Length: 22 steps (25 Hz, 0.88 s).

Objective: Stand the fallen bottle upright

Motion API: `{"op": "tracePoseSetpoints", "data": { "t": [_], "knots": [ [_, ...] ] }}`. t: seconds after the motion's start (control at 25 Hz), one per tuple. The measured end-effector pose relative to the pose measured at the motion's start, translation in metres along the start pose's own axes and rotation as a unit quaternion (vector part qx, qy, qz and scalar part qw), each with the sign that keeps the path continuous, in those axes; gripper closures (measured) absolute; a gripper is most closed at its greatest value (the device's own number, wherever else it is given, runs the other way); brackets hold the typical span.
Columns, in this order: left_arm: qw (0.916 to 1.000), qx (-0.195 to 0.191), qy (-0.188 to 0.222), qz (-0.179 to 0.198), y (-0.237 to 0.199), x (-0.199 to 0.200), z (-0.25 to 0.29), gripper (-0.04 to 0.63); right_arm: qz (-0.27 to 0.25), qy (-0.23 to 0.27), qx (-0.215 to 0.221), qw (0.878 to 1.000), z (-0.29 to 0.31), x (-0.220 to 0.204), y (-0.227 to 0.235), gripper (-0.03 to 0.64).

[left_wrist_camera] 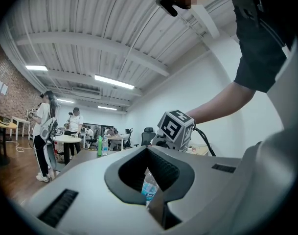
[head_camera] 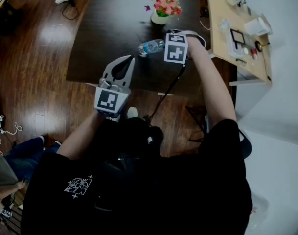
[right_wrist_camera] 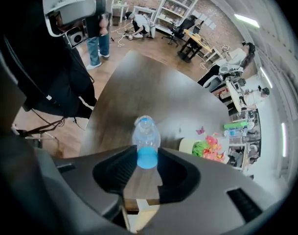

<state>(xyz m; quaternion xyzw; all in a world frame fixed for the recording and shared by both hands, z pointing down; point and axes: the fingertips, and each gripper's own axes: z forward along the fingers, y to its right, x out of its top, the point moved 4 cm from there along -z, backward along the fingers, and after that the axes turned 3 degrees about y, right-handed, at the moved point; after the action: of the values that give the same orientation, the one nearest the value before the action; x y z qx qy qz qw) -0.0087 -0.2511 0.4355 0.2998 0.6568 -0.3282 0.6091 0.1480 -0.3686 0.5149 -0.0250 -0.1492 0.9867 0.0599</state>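
Head view first: right gripper [head_camera: 162, 46] was clamped on the bottle [head_camera: 149, 47], which stuck out toward 9 o'clock over the dark table [head_camera: 114, 28]. Left gripper view: left gripper [left_wrist_camera: 148, 150] had its fingers pressed together, nothing in them. Right gripper view: pads [right_wrist_camera: 120, 166] squeezed the blue label, free end up at 12 o'clock.

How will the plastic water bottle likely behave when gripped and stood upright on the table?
The bottle looks like thin clear plastic, so it probably flexes a little under the right gripper, which is clamped at its blue label. Being round, tall and narrow, it may roll if laid on the smooth table and tip easily once upright.
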Motion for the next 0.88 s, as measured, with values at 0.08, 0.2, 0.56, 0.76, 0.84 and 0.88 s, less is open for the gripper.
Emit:
{"op": "tracePoseSetpoints", "data": {
  "t": [0.08,0.2,0.56,0.76,0.84,0.88],
  "knots": [
    [1.0,0.002,0.003,-0.002,0.0,0.0,-0.004,0.6,-0.015,-0.015,0.007,1.0,-0.006,0.001,0.001,0.46],
    [1.0,0.0,0.001,-0.005,0.001,-0.001,-0.009,0.6,-0.033,-0.03,0.024,0.999,-0.012,0.004,-0.001,0.46],
    [0.9999,-0.013,-0.005,-0.008,0.002,-0.003,-0.012,0.6,-0.051,-0.032,0.04,0.997,-0.01,0.025,-0.001,0.46],
    [0.9999,-0.011,-0.008,-0.006,-0.003,-0.004,-0.012,0.6,-0.066,-0.03,0.048,0.996,-0.008,0.038,-0.001,0.459],
    [0.9999,-0.012,-0.007,-0.004,-0.006,-0.004,-0.01,0.6,-0.069,-0.032,0.051,0.996,-0.008,0.04,-0.001,0.457],
    [0.9999,-0.013,-0.006,-0.004,-0.007,-0.003,-0.009,0.6,-0.071,-0.033,0.049,0.996,-0.008,0.041,-0.001,0.456]
  ]
}}
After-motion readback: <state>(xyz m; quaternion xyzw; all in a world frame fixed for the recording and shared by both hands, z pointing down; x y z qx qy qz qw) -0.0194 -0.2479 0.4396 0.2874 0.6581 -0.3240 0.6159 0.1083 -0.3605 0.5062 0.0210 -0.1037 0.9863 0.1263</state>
